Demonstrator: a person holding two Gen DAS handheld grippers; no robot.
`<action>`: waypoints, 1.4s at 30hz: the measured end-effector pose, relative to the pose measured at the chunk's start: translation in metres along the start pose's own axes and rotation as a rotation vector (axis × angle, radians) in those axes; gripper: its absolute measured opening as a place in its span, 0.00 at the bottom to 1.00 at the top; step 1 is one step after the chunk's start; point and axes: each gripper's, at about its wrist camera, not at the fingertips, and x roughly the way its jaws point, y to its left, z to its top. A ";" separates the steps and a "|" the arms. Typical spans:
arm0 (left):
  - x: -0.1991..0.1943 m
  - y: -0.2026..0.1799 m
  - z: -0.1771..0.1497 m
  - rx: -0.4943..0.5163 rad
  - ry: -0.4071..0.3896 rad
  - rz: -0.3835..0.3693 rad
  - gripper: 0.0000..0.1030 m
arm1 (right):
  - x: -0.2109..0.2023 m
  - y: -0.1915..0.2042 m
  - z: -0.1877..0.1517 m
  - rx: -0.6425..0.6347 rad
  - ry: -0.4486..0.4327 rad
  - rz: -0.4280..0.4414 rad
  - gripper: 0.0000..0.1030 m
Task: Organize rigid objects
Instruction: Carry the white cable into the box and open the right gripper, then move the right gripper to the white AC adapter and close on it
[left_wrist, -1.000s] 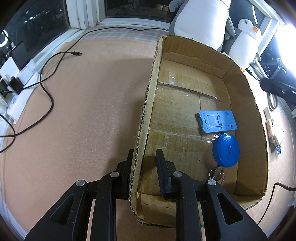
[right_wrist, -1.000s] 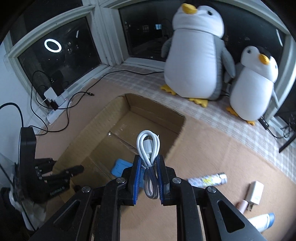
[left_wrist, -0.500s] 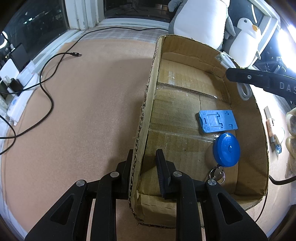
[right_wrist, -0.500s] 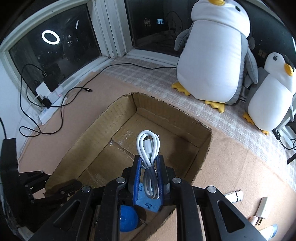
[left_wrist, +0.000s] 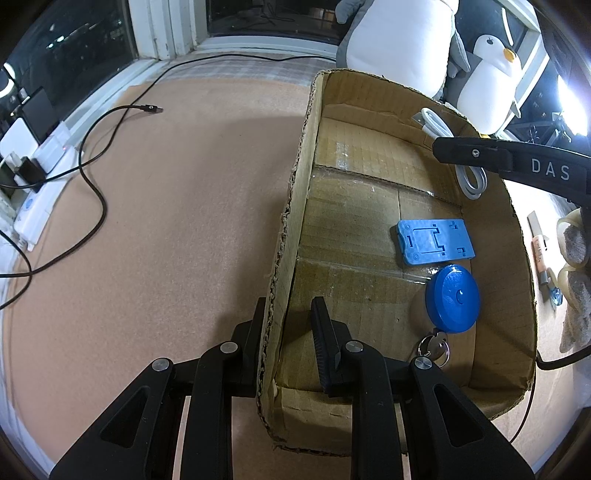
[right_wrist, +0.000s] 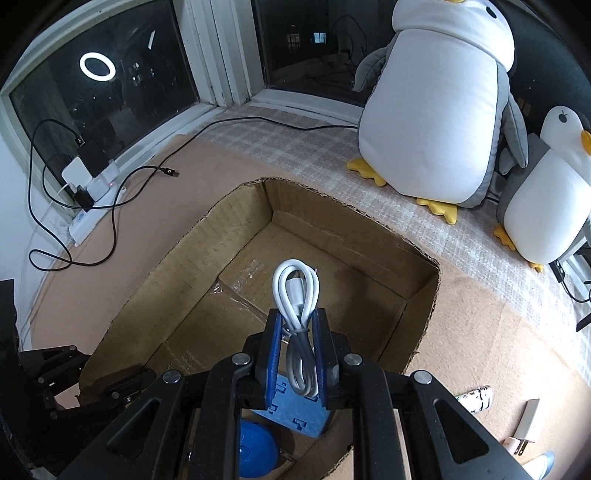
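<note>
An open cardboard box (left_wrist: 295, 206) lies on the tan mat. My left gripper (left_wrist: 290, 325) is shut on its near left wall, one finger outside and one inside. On the box floor lie a blue flat stand (left_wrist: 434, 242), a blue round tape measure (left_wrist: 452, 299) and a key ring (left_wrist: 434, 347). My right gripper (right_wrist: 297, 332) is shut on a coiled white cable (right_wrist: 295, 291) and hangs above the inside of the box (right_wrist: 221, 236). In the left wrist view, its black finger (left_wrist: 476, 153) crosses the far right wall, with the cable (left_wrist: 471, 181) hanging below it.
Two plush penguins (right_wrist: 436, 122) sit behind the box by the window. Black cables (left_wrist: 92, 177) and a white power strip (right_wrist: 88, 218) run along the left. To the right of the box lie a white plug (right_wrist: 528, 424), a patterned tube (right_wrist: 476, 397) and other small items.
My right gripper has carried the white cable forward and down over the box, and it now shows in the left wrist view. The left gripper and the box have stayed put.
</note>
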 end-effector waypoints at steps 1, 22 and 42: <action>0.000 0.000 0.000 0.000 0.000 0.000 0.20 | 0.001 0.000 0.000 0.001 0.001 0.001 0.14; 0.000 -0.001 0.000 0.001 0.000 0.001 0.20 | -0.005 -0.002 -0.002 0.014 -0.028 0.007 0.43; 0.000 -0.001 0.001 0.001 0.000 0.002 0.20 | -0.073 -0.084 -0.053 0.159 -0.061 -0.043 0.43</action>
